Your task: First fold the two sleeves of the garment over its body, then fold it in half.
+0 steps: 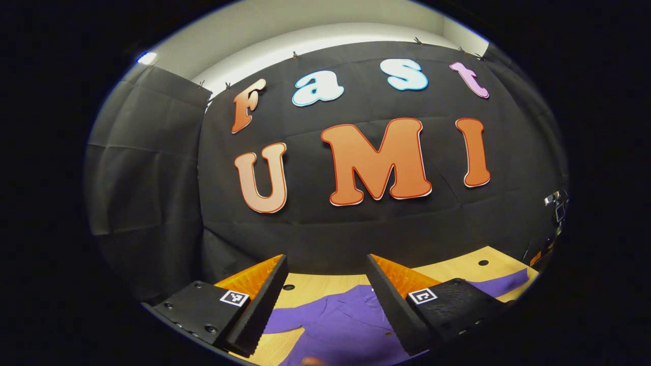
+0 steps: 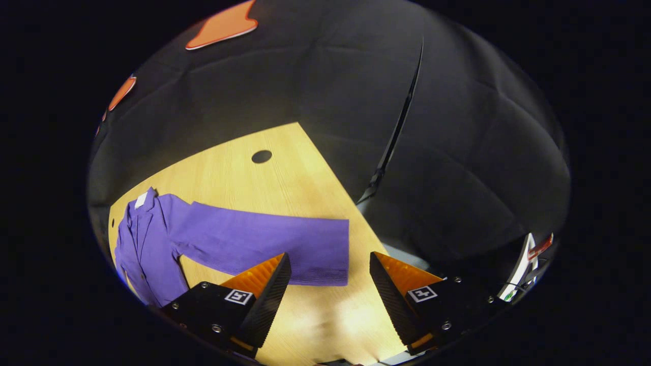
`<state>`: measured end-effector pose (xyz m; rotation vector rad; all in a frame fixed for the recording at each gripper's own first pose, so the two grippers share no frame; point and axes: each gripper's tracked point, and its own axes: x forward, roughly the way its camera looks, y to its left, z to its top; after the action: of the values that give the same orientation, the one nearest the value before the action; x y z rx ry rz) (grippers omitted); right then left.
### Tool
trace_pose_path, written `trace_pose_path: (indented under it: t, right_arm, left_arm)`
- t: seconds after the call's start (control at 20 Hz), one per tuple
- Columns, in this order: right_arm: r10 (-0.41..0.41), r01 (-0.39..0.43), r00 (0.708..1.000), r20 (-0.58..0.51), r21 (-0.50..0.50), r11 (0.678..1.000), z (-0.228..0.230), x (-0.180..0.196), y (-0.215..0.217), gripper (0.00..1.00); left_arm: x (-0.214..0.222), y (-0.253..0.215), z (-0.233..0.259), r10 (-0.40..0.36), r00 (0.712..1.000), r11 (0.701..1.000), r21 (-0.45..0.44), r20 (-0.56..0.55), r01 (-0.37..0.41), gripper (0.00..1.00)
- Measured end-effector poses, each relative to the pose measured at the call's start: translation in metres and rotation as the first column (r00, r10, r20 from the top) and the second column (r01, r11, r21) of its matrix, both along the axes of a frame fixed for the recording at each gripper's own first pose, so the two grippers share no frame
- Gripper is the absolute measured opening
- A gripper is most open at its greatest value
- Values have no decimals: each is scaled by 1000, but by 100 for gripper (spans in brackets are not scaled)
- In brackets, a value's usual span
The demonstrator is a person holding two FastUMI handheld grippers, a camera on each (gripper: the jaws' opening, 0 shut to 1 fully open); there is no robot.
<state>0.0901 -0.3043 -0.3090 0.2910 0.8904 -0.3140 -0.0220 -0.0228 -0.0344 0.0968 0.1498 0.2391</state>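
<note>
Lying flat, purple garment (image 2: 239, 239) unfolded

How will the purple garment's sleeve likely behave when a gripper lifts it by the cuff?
The sleeve lies flat and thin on the wooden table, so it will probably hang limp and fold easily. Its ribbed cuff looks slightly thicker, likely giving the open right gripper fair grip. The garment seems light, so its body might drag along.

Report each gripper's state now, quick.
Left gripper: open, holding nothing, above the purple garment.
Right gripper: open, holding nothing, near the outstretched sleeve.
</note>
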Motion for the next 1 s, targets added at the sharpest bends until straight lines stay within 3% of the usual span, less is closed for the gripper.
trace_pose_path:
  t: [0.25, 0.45, 0.75, 1.0]
  right_arm:
    - [39, -25, 991, -130, 106, 994, -39, 17, -2, 94]
    - [30, 15, 978, -204, 217, 976, -60, 23, 0, 95]
    - [34, 48, 956, -292, 271, 961, -85, 22, -4, 93]
    - [25, 51, 937, -348, 207, 977, -94, 22, -12, 88]
  left_arm:
    - [-8, -9, -10, 16, 999, 999, 33, -45, -15, 98]
    - [-11, -12, -8, 25, 998, 998, 53, -59, -22, 100]
    - [-12, -10, -14, 41, 995, 997, 63, -90, -35, 100]
    - [-11, -15, -19, 28, 994, 997, 72, -104, -20, 98]
